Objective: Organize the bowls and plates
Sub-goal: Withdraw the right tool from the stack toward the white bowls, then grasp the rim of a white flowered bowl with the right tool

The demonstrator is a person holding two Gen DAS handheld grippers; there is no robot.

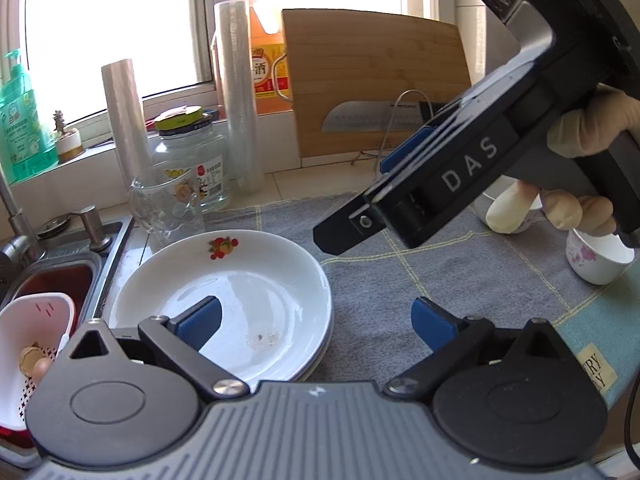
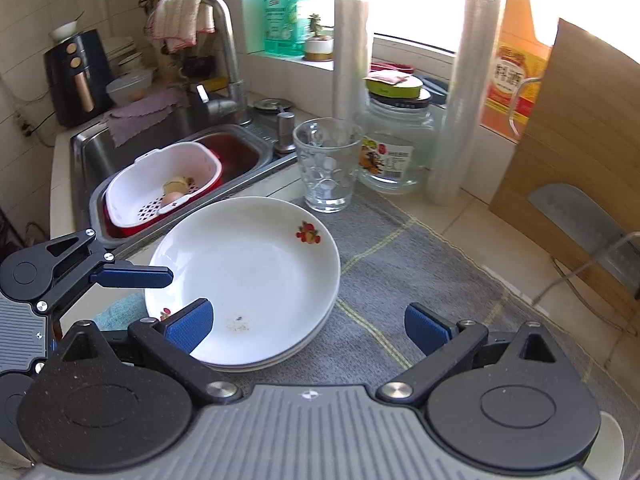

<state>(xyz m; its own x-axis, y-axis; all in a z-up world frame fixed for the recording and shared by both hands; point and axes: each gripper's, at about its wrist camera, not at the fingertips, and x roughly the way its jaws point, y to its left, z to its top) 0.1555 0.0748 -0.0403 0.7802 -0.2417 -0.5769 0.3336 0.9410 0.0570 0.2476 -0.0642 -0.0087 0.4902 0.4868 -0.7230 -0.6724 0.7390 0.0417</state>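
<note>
A kitchen counter under a bright window carries a grey checked mat point(image 2: 420, 280), with a steel sink point(image 2: 92, 148) at its nine o'clock side; on the sill and counter behind stand a glass tumbler point(image 2: 328, 164), a lidded jar point(image 2: 396, 148), two rolls of cling film and a bamboo cutting board point(image 1: 376, 80) with a knife leaning against it. The stack of white plates point(image 2: 256, 264), the top one marked with a small fruit print, lies on the mat's sink-side edge, seemingly two or three deep; a few crumbs sit near its six o'clock rim. Two small floral bowls point(image 1: 600, 256) rest on the mat at about three o'clock in the left wrist view, well apart from the plates and just beside the person's gloved hand point(image 1: 580, 184). The left gripper point(image 1: 316, 324) hovers with its jaws spread wide and nothing between them, one pad over the plate's near rim; the right gripper point(image 2: 308, 326) is likewise wide open and empty, one finger above the plate stack's edge. The plates look already stacked, so the step in hand is probably the turn toward the bowls; the next move would call for swinging one gripper toward three o'clock, straddling a bowl's rim with the pads, and closing gently, since thin porcelain may slip or chip.
</note>
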